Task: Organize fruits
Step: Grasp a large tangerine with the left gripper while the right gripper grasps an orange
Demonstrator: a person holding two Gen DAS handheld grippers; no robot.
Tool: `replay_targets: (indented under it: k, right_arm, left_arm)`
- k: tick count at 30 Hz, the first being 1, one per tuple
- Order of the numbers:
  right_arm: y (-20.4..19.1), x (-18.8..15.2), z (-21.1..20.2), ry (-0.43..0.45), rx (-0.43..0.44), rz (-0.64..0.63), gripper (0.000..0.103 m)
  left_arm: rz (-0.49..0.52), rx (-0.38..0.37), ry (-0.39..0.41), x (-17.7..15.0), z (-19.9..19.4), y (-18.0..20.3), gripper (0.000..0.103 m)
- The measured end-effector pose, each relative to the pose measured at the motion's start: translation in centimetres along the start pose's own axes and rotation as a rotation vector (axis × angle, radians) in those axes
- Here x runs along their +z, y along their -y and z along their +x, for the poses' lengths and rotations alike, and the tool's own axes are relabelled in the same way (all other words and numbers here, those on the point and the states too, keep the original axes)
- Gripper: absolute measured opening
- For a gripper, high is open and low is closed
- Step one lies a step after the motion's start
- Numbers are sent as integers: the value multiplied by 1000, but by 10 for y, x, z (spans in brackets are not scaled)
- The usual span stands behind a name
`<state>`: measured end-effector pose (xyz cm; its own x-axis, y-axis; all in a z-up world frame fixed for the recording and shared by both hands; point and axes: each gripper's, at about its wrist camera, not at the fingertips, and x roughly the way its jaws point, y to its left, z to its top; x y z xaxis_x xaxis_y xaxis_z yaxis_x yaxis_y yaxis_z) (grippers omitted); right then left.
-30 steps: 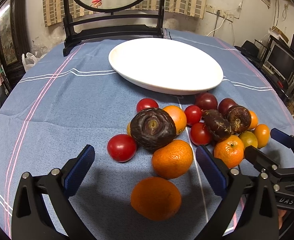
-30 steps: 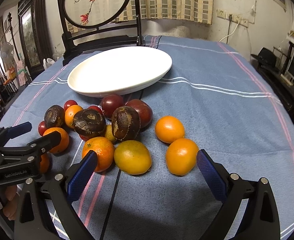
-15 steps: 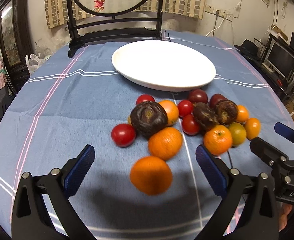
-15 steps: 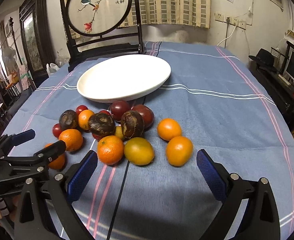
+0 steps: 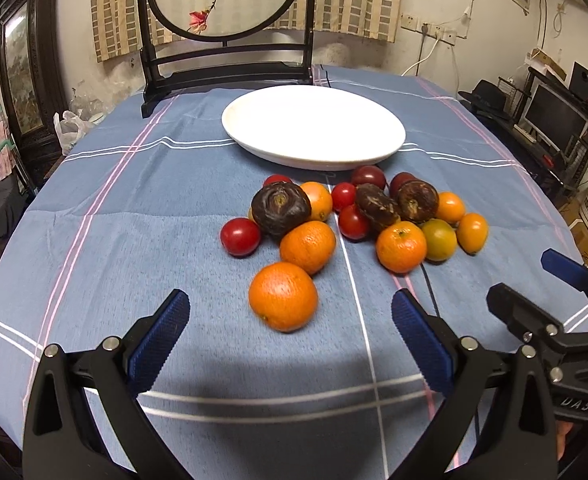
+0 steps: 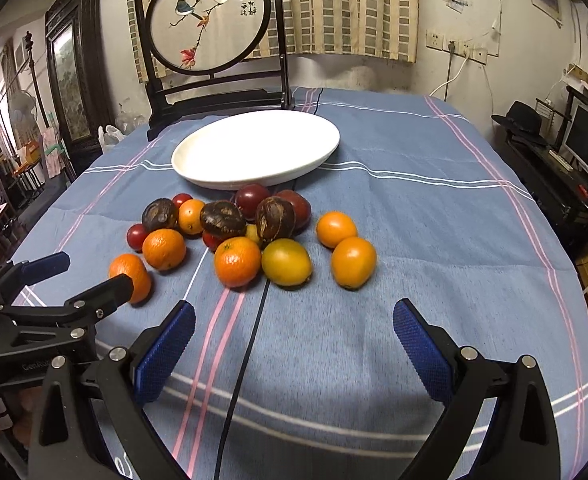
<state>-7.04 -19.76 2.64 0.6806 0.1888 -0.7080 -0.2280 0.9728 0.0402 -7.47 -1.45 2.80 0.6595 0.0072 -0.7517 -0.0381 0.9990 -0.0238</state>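
A pile of fruit lies on the blue tablecloth in front of an empty white plate (image 5: 314, 128), also in the right wrist view (image 6: 253, 148). It holds oranges, red tomatoes and dark wrinkled fruits. The nearest orange (image 5: 282, 296) lies just ahead of my left gripper (image 5: 289, 336), which is open and empty. My right gripper (image 6: 294, 344) is open and empty, short of a yellow-green fruit (image 6: 286, 262) and an orange (image 6: 352, 262). The right gripper also shows at the right edge of the left wrist view (image 5: 534, 292), and the left gripper in the right wrist view (image 6: 81, 276).
A dark wooden stand with a round painted screen (image 5: 225, 0) stands at the table's far edge behind the plate. A shelf with a monitor (image 5: 554, 120) is off the table's right side. The cloth hangs over the table edges left and right.
Both grippers have drawn back and risen from the fruit pile; the fruit and plate look smaller and farther. Both stayed open. No fruit moved.
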Motion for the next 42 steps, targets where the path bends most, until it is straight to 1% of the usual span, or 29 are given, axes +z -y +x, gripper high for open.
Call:
replay_targets:
  k: [13,19,20,22,23,26,30,31,32,33,36,37,39,40,42]
  right_arm:
    - [2,-8,-9,15,1,15,99]
    - [1,-10,-4,-2,-9,0,99]
    - [0,-10,-3,-9,-15,-11,99]
    - [0,-11,-1,-16,-29,-29,99]
    - [1,-11,-1,-17,-33,-32,99]
    - [8,-13,2,-31,-19,-16,99]
    - [15,-13,7,-50,37,23,99]
    - [15,-13,7,-52,47,22,100]
    - [15,-13,8,-53,54,20,100]
    - [14,-13,8,-53,60,11,100]
    - [14,-12,8,-49,66,-10,100]
    - [14,-12,8,-50,67,-13,100]
    - [17,-12,9,-52,66,-20,100]
    - [18,-13,9,-55,64,-22,100]
    - [22,-12,11,-63,53,-25,100]
  left_arm:
    - [6,2,8,-7,-10,4,99]
    - [7,-6,2,-7,-8,4,99]
    - [7,-12,-6,-7,-6,4,99]
    - [1,-66,-46,-9,-1,-1,99]
    - [0,-76,-58,-9,2,-3,99]
    - [0,-82,-88,-14,13,-11,98]
    - [14,-67,-138,-16,32,-18,97]
    - [15,-66,-148,-15,36,-19,89]
    - [14,-69,-159,-14,40,-19,75]
    - [12,-72,-181,-12,46,-19,70]
    - [24,-45,-175,-5,54,-15,68]
    - [28,-47,-177,-2,57,-13,65]
    - [38,-48,-174,3,61,-10,55]
    - [49,-43,-167,5,63,-8,44]
    - [60,-39,-161,7,63,-6,43]
